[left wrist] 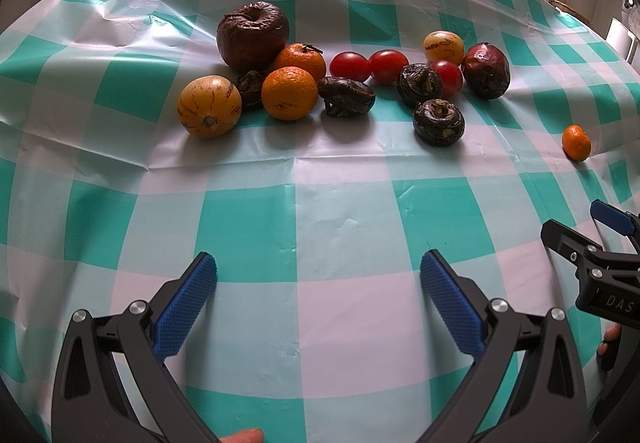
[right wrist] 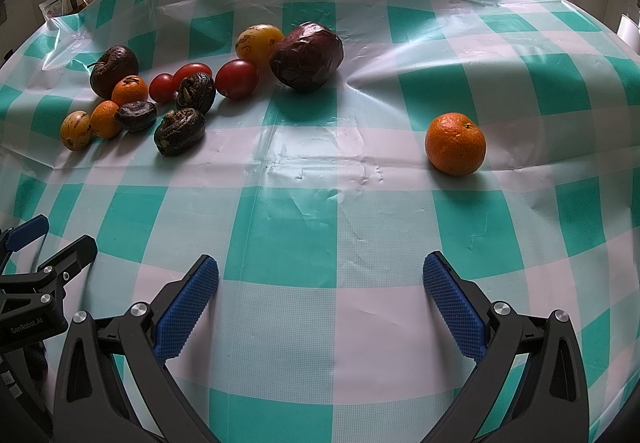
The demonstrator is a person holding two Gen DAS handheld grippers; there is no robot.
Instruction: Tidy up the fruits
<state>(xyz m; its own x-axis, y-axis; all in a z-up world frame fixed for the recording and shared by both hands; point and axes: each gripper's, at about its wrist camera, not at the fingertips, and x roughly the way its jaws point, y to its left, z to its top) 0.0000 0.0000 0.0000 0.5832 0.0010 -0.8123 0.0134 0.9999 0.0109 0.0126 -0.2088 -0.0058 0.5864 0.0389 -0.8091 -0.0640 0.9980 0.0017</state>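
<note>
Right claw spread wide; lone tangerine ahead-right.

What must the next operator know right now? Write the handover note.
Left tool: open, empty, low over the checked cloth. Right tool: open, empty.
Fruit: most sits mixed in one cluster at the far side: wrinkled apple, two mandarins, three tomatoes, yellow striped fruits, dark shrivelled ones. One mandarin lies alone, ahead of the right tool.
Done: apparently only that mandarin is apart.
Left: sort the cluster by kind.

Left gripper gapes above checked tablecloth, fruits beyond.
</note>
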